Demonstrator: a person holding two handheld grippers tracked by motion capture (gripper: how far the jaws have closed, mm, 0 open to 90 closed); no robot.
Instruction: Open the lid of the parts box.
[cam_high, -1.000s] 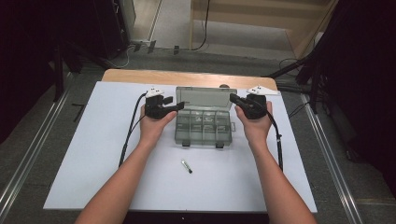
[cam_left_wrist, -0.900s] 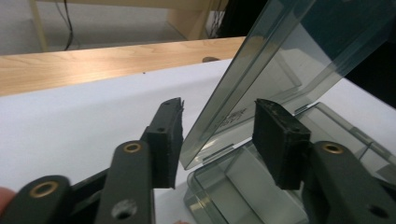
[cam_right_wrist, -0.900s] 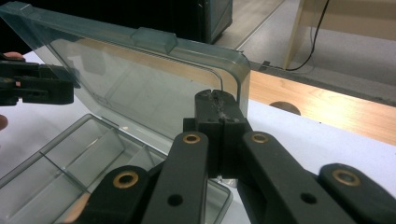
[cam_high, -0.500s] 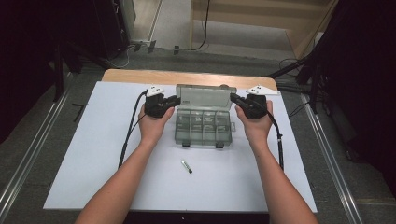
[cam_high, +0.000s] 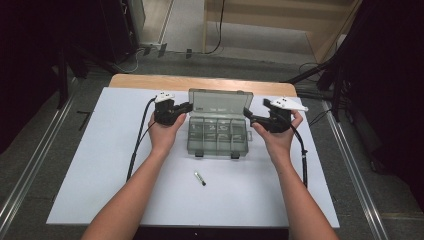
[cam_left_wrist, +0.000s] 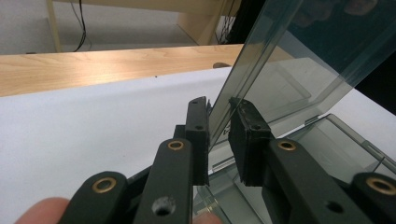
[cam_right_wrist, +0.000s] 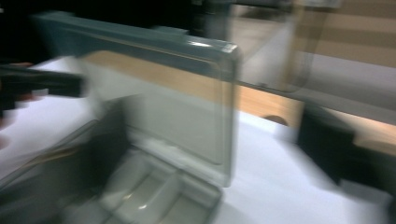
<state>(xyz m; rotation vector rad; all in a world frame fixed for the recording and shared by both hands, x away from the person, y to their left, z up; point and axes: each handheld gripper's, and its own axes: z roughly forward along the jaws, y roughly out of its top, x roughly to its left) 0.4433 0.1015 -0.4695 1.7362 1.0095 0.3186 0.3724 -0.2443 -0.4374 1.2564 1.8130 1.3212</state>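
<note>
A clear grey compartment box (cam_high: 217, 135) lies mid-table with its lid (cam_high: 220, 102) standing upright at the back. My left gripper (cam_high: 186, 107) reaches in from the left. Its jaws have just been closing, and in the left gripper view (cam_left_wrist: 218, 105) they pinch the lid's side edge (cam_left_wrist: 299, 56) between the pads. My right gripper (cam_high: 248, 114) sits at the lid's right edge. Its jaws have just been opening. In the blurred right gripper view (cam_right_wrist: 217, 135) they stand wide apart on either side of the lid's edge (cam_right_wrist: 187, 93), with the left gripper (cam_right_wrist: 42, 84) far off.
A small dark and white stick (cam_high: 200, 178) lies on the white mat (cam_high: 100, 165) in front of the box. Behind the mat runs the wooden table edge (cam_high: 200, 81). A black cable (cam_high: 137, 145) trails from the left gripper, and another (cam_high: 302, 160) trails from the right one.
The right gripper has shifted slightly and its top plate now tilts. Both hands, the box and its upright lid otherwise stay where they were.
</note>
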